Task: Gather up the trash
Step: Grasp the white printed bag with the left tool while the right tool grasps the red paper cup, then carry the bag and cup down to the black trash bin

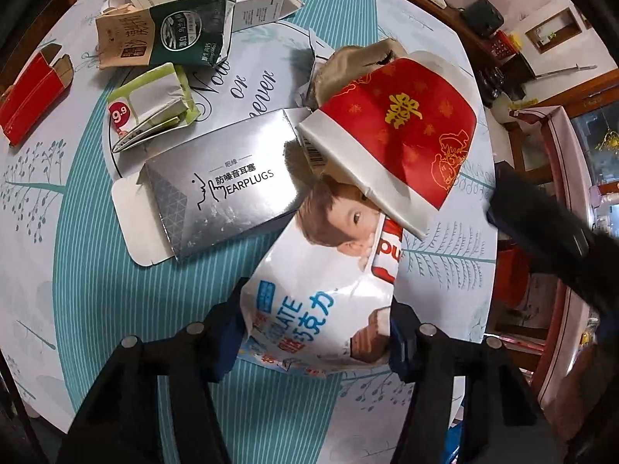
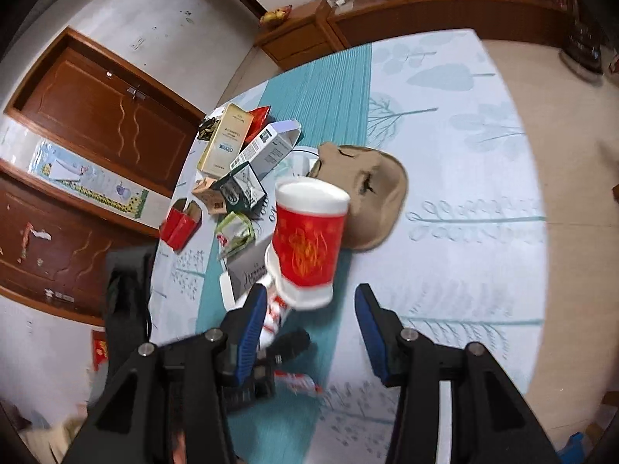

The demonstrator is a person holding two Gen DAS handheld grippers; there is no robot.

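Note:
A white chocolate wrapper (image 1: pixel 317 301) with a child's picture lies on the table, and my left gripper (image 1: pixel 315 334) points down at it with both pads against its edges. A red paper cup (image 1: pixel 394 131) with a gold character rests on its side across the wrapper's far end and a crumpled brown bag (image 1: pixel 348 65). In the right wrist view the cup (image 2: pixel 305 239) sits just beyond my right gripper (image 2: pixel 309 294), whose jaws stand apart with gaps on both sides of the cup's base. One of its fingers (image 1: pixel 514 208) shows as a dark blur right of the cup.
A silver earplugs box (image 1: pixel 224 189), a green packet (image 1: pixel 154 104), a brown and green pouch (image 1: pixel 166 38), white cartons (image 1: pixel 255 4) and a red carton (image 1: pixel 31 92) lie on the teal and white tablecloth (image 1: pixel 77 270). The table edge (image 1: pixel 491 270) runs close on the right.

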